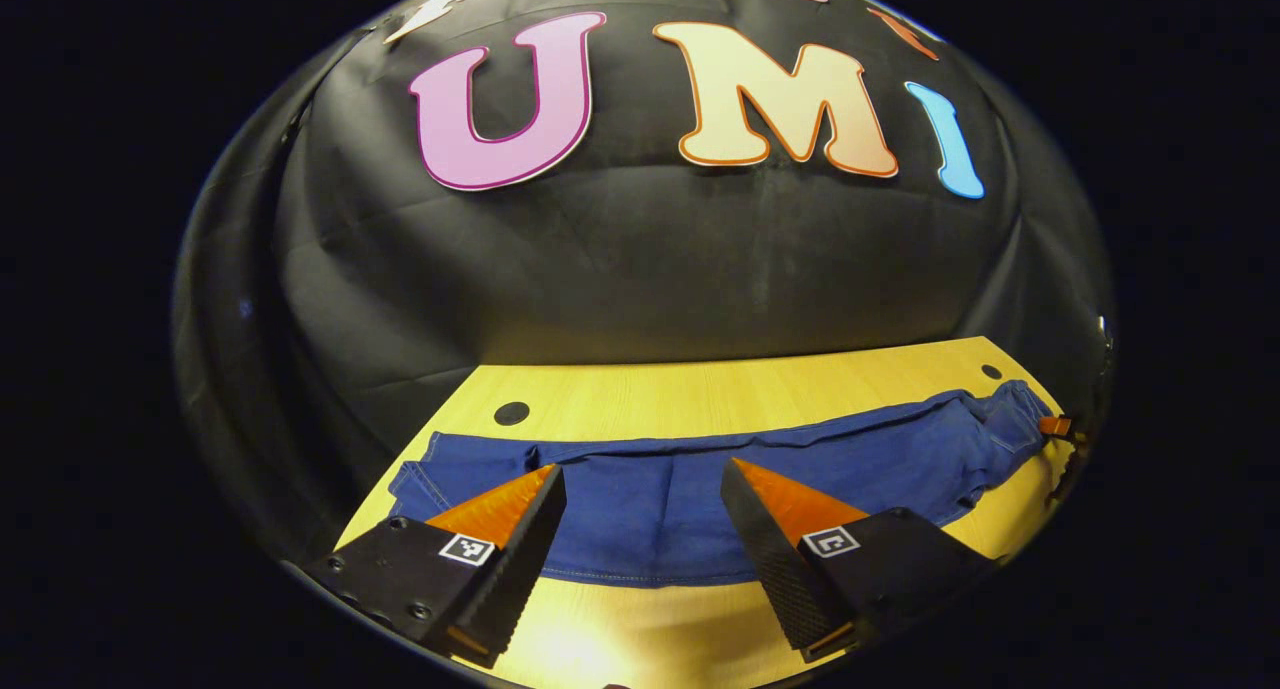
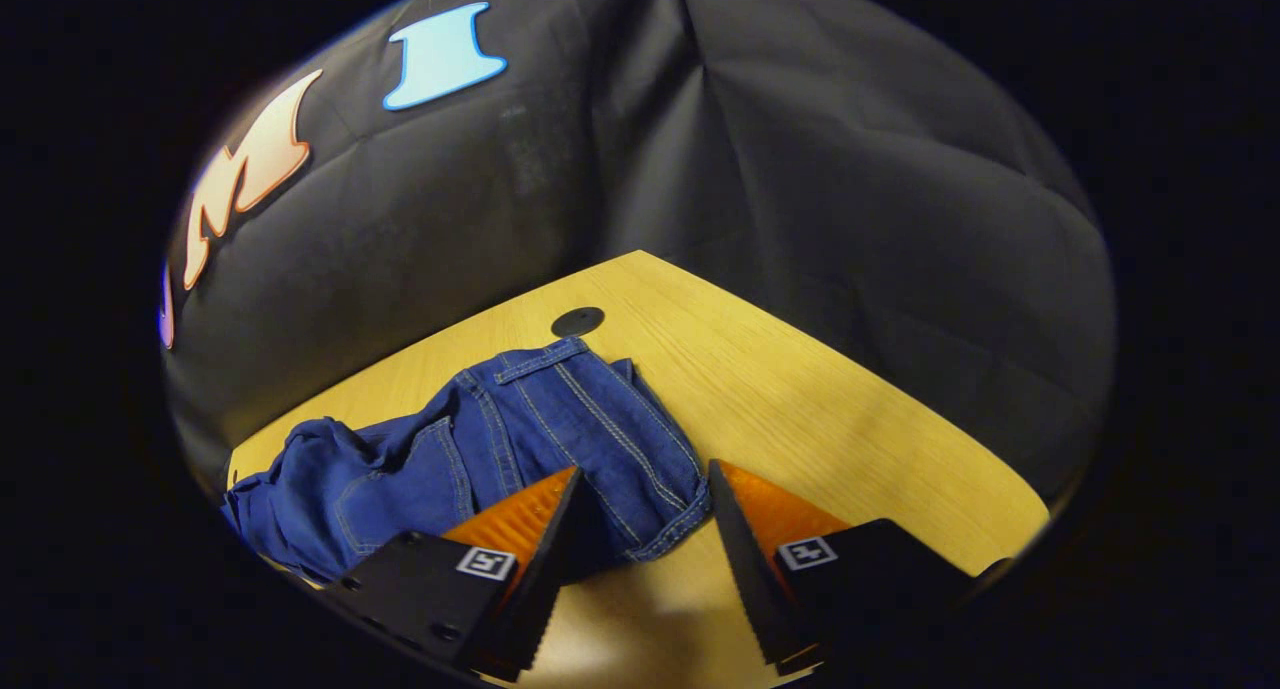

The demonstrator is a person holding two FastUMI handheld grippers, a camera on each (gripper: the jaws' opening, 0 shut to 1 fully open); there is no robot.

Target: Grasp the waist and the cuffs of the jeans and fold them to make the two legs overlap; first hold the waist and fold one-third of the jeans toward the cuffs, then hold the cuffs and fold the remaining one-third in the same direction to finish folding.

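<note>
Below, jeans [image 1: 680, 499] flat on the table [image 1: 700, 389], just ahead of the spread left claw [image 1: 640, 489], waist end between the spread right claw [image 2: 640, 494] fingers.

Bench [image 1: 760, 379]: light yellow wood-grain top, backed by black cloth wall; a round dark hole [image 1: 511, 413] near its far left edge in the left gripper view, a smaller one [image 1: 991, 371] far right. Blue jeans [image 1: 690, 489] lie directly on it, stretched lengthwise across the width, one end rumpled at far right. In the right gripper view the jeans' bunched end [image 2: 560, 429] lies just beside a dark hole [image 2: 577, 321] near the bench corner; bare wood to its right.
</note>
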